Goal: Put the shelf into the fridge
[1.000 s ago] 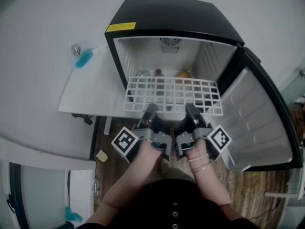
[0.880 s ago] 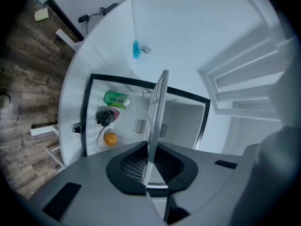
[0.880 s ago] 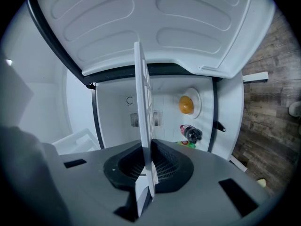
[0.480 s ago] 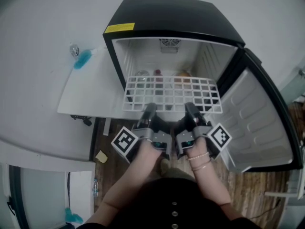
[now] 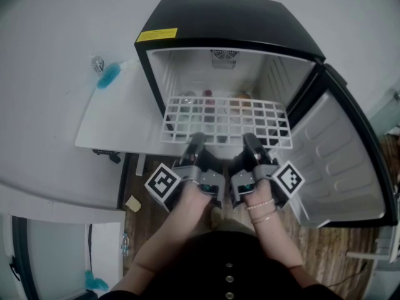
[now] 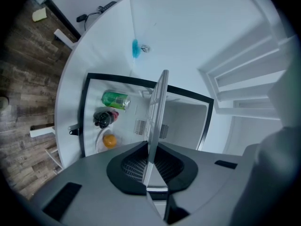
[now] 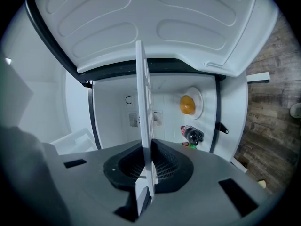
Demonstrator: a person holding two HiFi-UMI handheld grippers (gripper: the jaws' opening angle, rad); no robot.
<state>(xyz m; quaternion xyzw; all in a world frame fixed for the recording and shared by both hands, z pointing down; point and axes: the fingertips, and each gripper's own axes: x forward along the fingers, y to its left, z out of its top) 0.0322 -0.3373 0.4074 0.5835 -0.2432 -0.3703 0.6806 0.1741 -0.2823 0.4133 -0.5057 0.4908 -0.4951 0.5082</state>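
The shelf sits slightly farther into the fridge than a second ago. In the head view its far edge now overlaps the orange and the bottle, which earlier showed just beyond it. The left gripper and right gripper, clamped on its near edge, are a little farther forward.

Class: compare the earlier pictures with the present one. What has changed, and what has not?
The shelf has slid slightly deeper into the fridge, pushed by the left hand-held gripper and right hand-held gripper. Both stay clamped on its front edge; the door stays open.
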